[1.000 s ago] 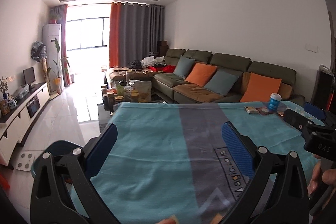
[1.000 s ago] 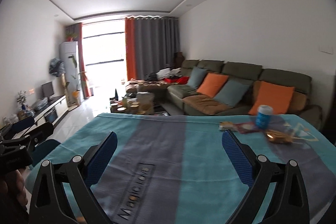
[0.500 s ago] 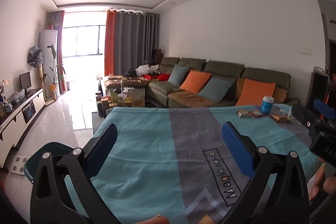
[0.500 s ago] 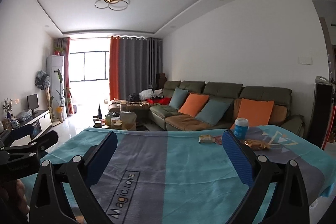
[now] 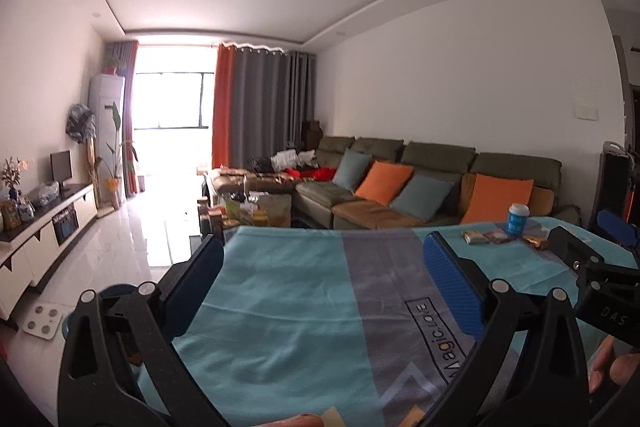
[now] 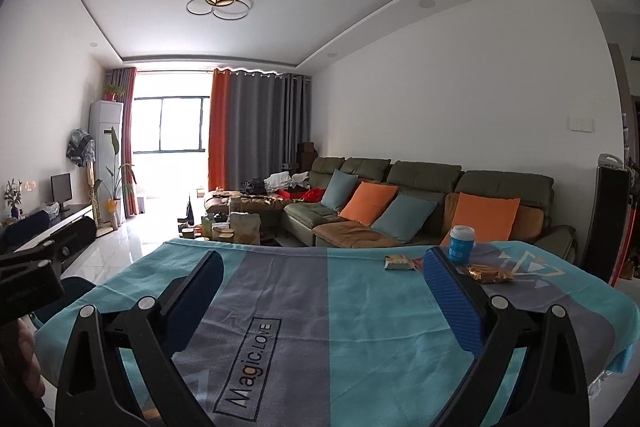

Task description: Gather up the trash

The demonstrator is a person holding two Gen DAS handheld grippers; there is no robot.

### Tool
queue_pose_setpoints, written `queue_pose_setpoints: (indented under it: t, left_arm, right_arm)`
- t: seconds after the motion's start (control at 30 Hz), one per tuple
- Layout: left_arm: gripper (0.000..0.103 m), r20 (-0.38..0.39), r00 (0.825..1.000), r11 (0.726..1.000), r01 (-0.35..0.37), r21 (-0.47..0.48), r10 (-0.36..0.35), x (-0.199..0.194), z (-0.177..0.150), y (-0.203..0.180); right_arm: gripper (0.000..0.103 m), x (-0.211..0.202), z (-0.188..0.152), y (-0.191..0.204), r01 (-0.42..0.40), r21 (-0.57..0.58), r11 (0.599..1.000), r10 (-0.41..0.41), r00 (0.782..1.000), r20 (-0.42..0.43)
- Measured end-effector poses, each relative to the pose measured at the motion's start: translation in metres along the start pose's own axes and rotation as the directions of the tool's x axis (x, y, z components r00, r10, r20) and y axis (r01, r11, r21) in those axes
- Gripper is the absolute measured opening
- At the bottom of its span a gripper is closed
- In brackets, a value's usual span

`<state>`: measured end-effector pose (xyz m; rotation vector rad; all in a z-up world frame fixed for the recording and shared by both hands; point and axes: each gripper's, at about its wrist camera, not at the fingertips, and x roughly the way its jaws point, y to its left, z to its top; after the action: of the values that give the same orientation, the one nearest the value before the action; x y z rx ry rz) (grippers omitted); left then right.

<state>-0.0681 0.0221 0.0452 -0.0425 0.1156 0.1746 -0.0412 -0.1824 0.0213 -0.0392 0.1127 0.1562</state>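
Now I hold both grippers, left (image 5: 324, 259) and right (image 6: 324, 277), wide open and empty over the soft teal-and-grey cloth on the tabletop (image 6: 360, 323). Crinkly wrappers (image 6: 400, 262) lie beside a round blue cup (image 6: 461, 243) near the far edge, farther off than a moment ago.

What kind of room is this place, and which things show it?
Most likely a home living room: a long green sofa with orange cushions, a low TV cabinet with a screen on the left wall, and curtains by a big window.
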Motion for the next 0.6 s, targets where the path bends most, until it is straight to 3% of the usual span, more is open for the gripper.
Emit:
queue_pose_setpoints:
  t: [0.6]
  left_arm:
    - [0.098,0.034,0.999,1.0,0.006,-0.005,-0.006,-0.011,0.003,0.003]
  right_arm:
    - [0.096,-0.003,0.005,0.005,0.0,-0.019,1.0,0.0,1.0,0.023]
